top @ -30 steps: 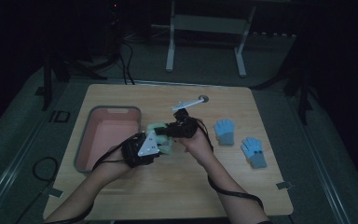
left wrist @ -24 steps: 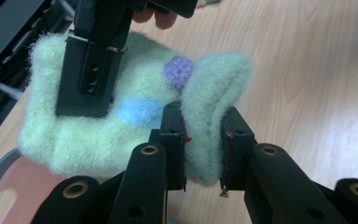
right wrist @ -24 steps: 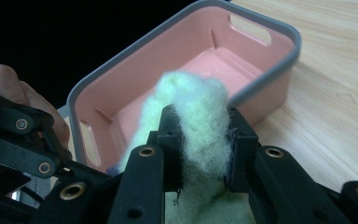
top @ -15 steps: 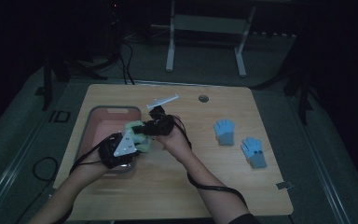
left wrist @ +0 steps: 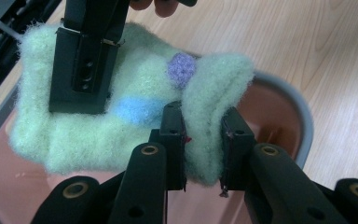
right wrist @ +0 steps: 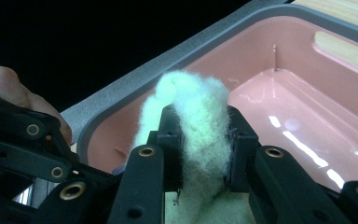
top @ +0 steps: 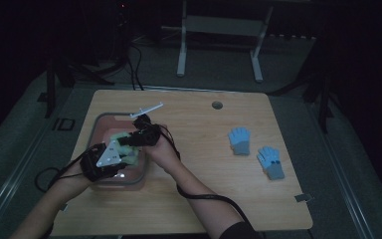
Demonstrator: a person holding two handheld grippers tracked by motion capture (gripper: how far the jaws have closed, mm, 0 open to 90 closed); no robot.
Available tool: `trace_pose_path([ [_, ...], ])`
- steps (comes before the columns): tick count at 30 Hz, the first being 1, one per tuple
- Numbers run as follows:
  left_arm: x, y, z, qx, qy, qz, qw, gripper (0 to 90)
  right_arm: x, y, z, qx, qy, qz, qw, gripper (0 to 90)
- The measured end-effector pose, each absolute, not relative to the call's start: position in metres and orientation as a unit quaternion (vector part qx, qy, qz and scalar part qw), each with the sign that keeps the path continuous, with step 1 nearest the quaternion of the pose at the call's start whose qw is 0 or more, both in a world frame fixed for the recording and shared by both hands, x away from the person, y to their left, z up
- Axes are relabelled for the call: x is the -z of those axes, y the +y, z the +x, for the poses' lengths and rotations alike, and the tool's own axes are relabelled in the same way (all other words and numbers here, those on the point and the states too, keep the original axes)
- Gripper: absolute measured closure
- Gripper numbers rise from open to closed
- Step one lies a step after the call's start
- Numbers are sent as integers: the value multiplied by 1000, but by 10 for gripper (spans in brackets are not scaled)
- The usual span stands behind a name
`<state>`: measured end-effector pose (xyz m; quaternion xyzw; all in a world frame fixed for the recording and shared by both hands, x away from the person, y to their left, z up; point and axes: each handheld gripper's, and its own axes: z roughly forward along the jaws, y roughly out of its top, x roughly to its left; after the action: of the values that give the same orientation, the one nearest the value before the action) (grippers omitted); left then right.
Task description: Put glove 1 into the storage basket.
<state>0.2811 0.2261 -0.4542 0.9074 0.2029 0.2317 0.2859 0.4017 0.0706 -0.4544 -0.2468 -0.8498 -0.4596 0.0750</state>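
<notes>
Left gripper view: both grippers' jaws pinch unlabelled green fuzzy glove (left wrist: 135, 112) over pink bin (left wrist: 289, 107).

Wooden table (top: 189, 199): pink tray (top: 99, 124), blue gloves (top: 239, 141).

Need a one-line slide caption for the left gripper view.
Both grippers pinch a fuzzy green glove above a pink bin.

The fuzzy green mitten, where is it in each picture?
High view: the fuzzy light-green wool mitten hangs over the pink plastic tub with a grey rim, at the table's left, between both grippers.
Left gripper view: it spreads across the centre, one edge pinched by the left gripper.
Right gripper view: bottom centre, pinched by the right gripper.
Shared landmark: the pink tub.
</notes>
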Motion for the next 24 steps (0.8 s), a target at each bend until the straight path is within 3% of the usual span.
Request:
trace_pose_path([
  [20,492,226,317,-178,216,932,230,753,490,93,425,387,-877,-276,71,716],
  [24,496,225,320,-164,218,936,221,744,495,97,426,371,-883,-281,68,678],
])
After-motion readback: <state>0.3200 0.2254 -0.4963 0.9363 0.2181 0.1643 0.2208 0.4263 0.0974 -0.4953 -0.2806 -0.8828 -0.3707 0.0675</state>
